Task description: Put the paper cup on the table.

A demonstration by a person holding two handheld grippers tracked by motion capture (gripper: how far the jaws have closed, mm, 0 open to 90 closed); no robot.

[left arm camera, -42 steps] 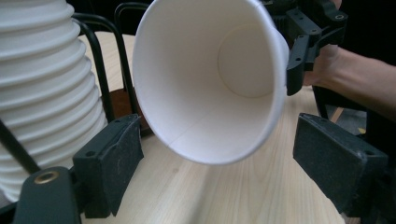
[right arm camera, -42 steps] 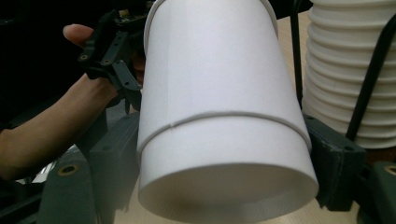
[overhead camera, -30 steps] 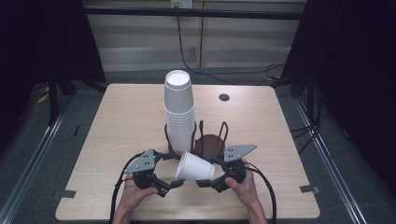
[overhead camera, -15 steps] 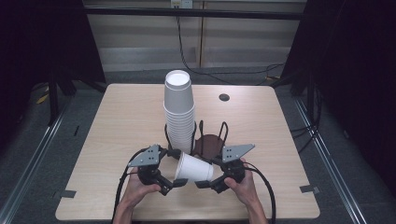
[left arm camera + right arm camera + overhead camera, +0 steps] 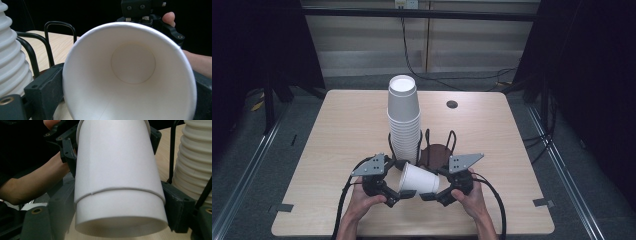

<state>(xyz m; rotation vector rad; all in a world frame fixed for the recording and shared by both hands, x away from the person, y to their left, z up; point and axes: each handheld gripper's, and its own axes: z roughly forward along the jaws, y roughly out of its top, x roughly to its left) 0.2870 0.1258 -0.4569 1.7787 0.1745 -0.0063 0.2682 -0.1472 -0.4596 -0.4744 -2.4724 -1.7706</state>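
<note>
A white paper cup (image 5: 419,179) lies on its side just above the table's front, between my two grippers. My right gripper (image 5: 435,184) is shut on its base end, one jaw pressing each side of the cup (image 5: 117,182). My left gripper (image 5: 401,182) is at the mouth end. Its jaws have just been opening and now stand wide on either side of the rim, so the left gripper view looks straight into the cup (image 5: 130,75). A tall stack of white cups (image 5: 403,120) stands upside down just behind.
A black wire holder (image 5: 437,150) with a brown base stands beside the stack (image 5: 10,57), right behind the grippers. A small dark disc (image 5: 452,104) lies at the far right of the wooden table (image 5: 337,130). Cables trail from both grippers toward the front edge.
My left gripper has moved right, up to the cup's mouth, and its jaws now flank the rim. The right gripper and the cup have stayed put.
</note>
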